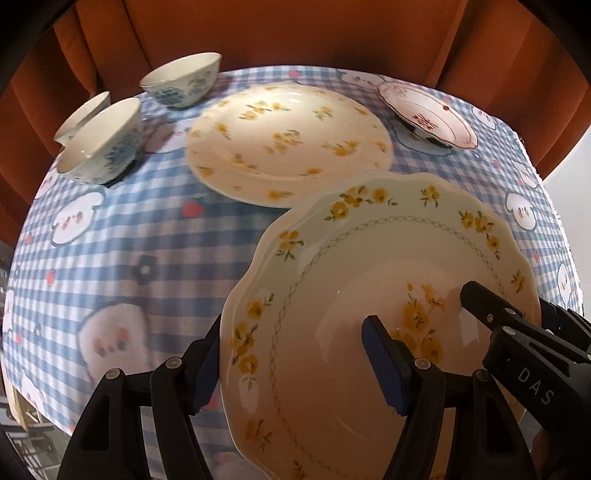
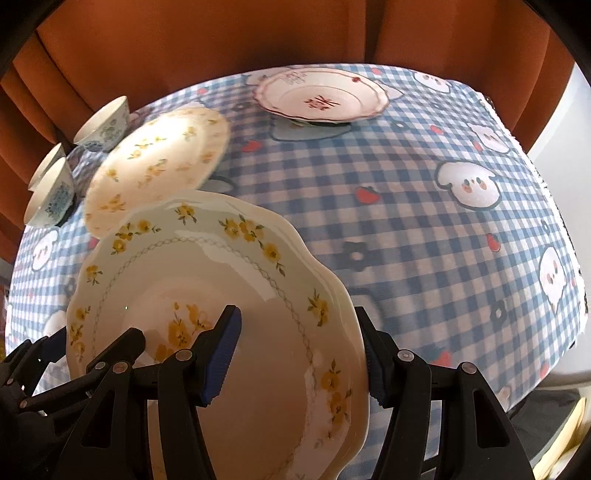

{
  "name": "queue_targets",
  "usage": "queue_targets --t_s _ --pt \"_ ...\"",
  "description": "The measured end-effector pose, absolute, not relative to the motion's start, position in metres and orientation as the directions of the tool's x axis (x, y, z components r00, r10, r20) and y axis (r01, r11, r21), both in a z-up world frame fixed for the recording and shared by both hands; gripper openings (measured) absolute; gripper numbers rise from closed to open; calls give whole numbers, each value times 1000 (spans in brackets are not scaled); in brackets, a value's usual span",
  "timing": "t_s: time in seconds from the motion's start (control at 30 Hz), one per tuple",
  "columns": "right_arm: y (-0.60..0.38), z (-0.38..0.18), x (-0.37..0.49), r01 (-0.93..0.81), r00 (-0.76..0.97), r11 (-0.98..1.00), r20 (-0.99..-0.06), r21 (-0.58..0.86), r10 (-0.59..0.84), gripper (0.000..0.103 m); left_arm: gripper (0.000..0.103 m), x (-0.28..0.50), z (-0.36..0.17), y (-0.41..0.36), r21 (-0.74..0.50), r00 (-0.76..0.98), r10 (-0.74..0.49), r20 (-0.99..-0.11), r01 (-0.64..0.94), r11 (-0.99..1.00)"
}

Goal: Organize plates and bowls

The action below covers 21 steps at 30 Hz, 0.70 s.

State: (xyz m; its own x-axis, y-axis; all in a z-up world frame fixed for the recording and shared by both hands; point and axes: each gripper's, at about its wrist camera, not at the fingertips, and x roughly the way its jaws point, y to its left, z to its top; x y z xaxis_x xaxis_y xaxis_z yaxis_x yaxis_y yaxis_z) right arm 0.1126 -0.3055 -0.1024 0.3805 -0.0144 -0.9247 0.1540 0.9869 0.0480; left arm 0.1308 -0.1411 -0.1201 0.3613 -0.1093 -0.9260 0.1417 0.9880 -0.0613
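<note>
A scalloped plate with a pale green rim and yellow flowers point(image 1: 369, 288) point(image 2: 207, 280) is held between both grippers above the checked tablecloth. My left gripper point(image 1: 291, 354) is shut on its left edge, one finger above, one below. My right gripper point(image 2: 299, 347) is shut on its right edge; it also shows in the left wrist view point(image 1: 491, 306). A round cream plate with yellow flowers point(image 1: 288, 140) point(image 2: 159, 158) lies on the table behind. A pink-rimmed plate with red marks point(image 1: 428, 114) point(image 2: 321, 96) sits on a bowl at the back right. Three blue-patterned bowls point(image 1: 107, 144) point(image 2: 51, 195) stand at the back left.
The table has a blue and white checked cloth point(image 1: 129, 258) point(image 2: 424, 221) with cartoon prints. An orange curtain point(image 1: 295, 33) point(image 2: 221, 48) hangs behind it. The table's right edge point(image 2: 554, 192) drops off beside a white wall.
</note>
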Motion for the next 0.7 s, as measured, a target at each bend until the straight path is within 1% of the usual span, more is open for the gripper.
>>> queue_targets --t_s 0.3,0.7 --pt "-233 -87 113 159 401 987 -916 37 -30 64 72 135 -108 -72 -70 383 -123 -915 149 986" --pt "-133 -96 118 134 391 990 -920 49 -7 64 72 135 -115 26 -47 382 -92 -919 126 991"
